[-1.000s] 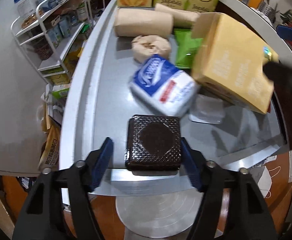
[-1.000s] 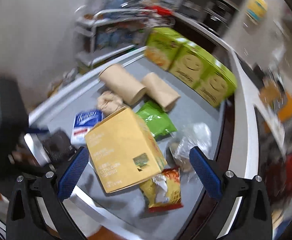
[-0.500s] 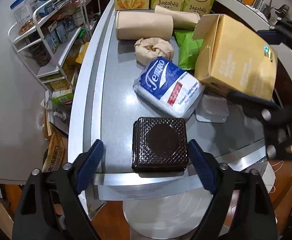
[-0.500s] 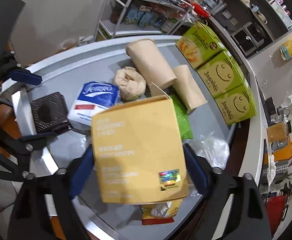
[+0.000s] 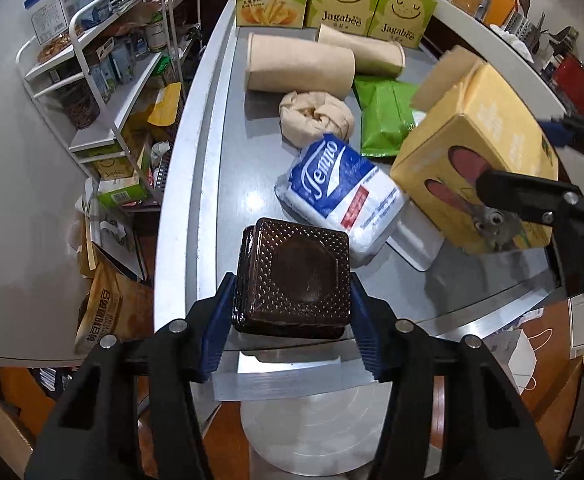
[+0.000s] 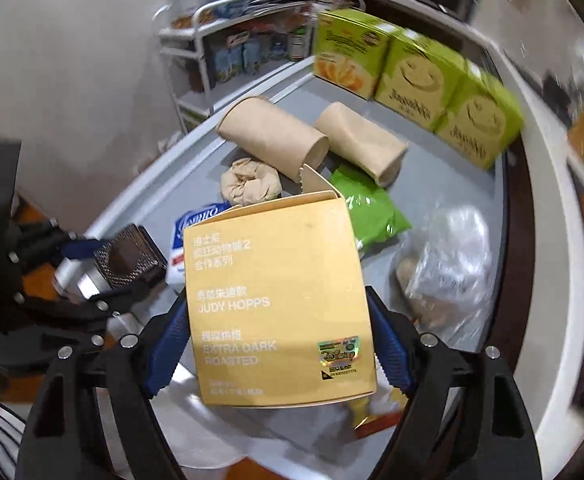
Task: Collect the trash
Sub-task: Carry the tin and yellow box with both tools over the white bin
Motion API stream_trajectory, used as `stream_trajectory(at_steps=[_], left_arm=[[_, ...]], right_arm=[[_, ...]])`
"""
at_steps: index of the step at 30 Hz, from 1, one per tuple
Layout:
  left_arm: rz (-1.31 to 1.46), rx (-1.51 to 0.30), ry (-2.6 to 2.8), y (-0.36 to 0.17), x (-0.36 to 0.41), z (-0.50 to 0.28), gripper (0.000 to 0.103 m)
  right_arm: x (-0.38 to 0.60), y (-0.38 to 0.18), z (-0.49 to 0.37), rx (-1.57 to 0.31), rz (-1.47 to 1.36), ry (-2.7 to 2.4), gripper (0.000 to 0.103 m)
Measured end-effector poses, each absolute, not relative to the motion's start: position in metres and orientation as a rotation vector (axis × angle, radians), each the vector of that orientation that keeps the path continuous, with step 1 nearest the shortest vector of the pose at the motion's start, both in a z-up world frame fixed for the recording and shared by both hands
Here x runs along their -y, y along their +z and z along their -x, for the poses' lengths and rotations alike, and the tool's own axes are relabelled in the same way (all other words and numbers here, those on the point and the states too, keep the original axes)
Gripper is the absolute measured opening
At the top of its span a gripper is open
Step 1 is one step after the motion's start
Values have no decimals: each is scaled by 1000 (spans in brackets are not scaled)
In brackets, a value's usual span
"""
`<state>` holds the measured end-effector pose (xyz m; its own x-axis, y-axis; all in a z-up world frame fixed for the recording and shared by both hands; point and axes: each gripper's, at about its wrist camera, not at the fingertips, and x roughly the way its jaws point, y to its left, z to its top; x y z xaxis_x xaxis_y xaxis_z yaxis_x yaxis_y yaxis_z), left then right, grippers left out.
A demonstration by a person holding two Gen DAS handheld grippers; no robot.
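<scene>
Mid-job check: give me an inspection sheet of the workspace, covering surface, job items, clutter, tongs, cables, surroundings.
Surface: grey table, crowded.
Job's things: brown textured tray at the near edge; yellow carton tilted.
Clutter: Tempo tissue pack, two paper rolls, green pouch, Jagabee boxes, clear bag.
Tongs: left tongs shut on the tray; right tongs shut on the carton.
Cables: nothing seen.
Surroundings: white wire shelf with groceries.

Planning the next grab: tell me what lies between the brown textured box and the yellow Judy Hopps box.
In the left wrist view, the Tempo tissue pack lies between the brown textured box and the yellow Judy Hopps box.
</scene>
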<state>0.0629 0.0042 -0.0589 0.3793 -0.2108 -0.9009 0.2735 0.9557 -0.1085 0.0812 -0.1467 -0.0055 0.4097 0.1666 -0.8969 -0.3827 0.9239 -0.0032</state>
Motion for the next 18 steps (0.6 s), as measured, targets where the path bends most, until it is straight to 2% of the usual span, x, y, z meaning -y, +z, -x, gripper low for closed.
stream_trajectory(at_steps=[5, 18], left_arm=[[-53, -1120, -323, -47, -7, -64, 55], [-74, -1046, -368, -13, -6, -51, 55]], right_arm=[[166, 5, -71, -1092, 46, 330, 79], [196, 38, -36, -1034, -153, 309, 79]])
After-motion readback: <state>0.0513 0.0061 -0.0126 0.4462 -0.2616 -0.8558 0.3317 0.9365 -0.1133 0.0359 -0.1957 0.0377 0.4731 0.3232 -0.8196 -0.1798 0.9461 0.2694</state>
